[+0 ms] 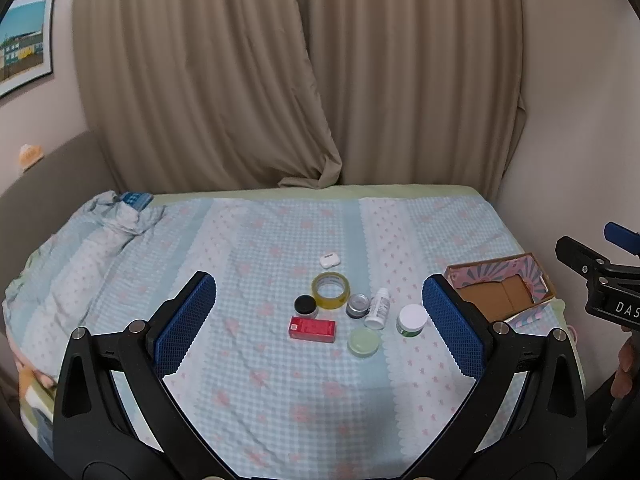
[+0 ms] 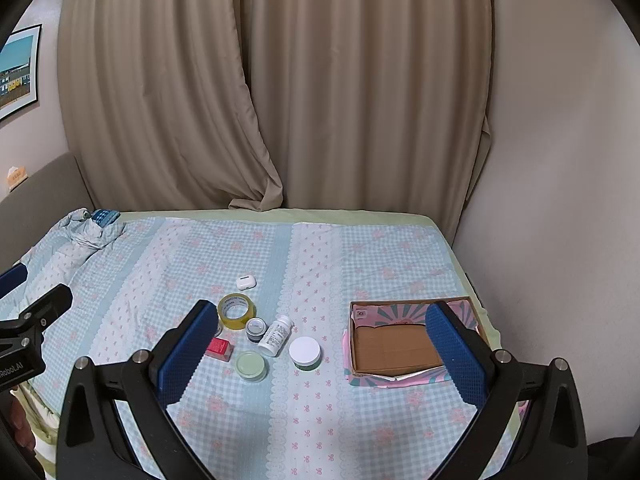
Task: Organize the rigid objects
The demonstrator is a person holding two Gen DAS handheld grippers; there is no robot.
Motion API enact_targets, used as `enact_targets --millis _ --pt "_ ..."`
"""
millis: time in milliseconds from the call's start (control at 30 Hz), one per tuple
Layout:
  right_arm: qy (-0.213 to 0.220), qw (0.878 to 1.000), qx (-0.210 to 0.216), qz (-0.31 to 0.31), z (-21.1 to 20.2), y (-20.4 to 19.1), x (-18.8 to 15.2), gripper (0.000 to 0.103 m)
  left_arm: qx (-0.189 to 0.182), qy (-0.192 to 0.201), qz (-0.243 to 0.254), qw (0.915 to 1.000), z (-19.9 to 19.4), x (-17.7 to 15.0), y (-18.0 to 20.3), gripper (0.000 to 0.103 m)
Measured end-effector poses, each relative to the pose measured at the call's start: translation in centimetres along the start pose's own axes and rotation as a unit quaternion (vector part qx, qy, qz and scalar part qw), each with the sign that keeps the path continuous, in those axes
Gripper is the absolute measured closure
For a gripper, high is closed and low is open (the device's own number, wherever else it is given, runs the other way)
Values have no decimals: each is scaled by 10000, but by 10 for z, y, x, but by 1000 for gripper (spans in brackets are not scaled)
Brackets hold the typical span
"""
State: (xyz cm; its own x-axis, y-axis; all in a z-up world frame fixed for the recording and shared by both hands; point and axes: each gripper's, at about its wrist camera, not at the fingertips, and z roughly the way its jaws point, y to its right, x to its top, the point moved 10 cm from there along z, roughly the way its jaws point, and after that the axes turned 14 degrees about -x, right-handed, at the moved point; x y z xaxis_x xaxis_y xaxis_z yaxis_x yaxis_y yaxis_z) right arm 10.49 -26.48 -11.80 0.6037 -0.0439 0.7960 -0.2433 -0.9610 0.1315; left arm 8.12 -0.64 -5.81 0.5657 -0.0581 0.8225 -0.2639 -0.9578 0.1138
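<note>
Mid-right: open cardboard box point(image 2: 396, 350), long axis left-right. Centre: red carton point(image 1: 312, 329) lying flat, lengthwise left-right; white bottle point(image 1: 378, 308) toppled, cap toward upper right. Both left gripper point(image 1: 320, 320) and right gripper point(image 2: 320, 344) spread wide, holding nothing.

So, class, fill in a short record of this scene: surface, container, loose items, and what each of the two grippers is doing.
surface: bed with checked quilt
container: open cardboard box, nothing visible inside
loose items: tape roll, white bottle lying down, red box, earbud case, white-lidded jar, green-lidded jar
left gripper: jaws open, holding nothing
right gripper: jaws open, holding nothing
</note>
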Motion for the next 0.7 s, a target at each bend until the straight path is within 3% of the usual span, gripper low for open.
enact_targets --millis 700 --pt "18 10000 4 15 0 -1 2 0 -21 -39 -37 10000 4 2 -3 1"
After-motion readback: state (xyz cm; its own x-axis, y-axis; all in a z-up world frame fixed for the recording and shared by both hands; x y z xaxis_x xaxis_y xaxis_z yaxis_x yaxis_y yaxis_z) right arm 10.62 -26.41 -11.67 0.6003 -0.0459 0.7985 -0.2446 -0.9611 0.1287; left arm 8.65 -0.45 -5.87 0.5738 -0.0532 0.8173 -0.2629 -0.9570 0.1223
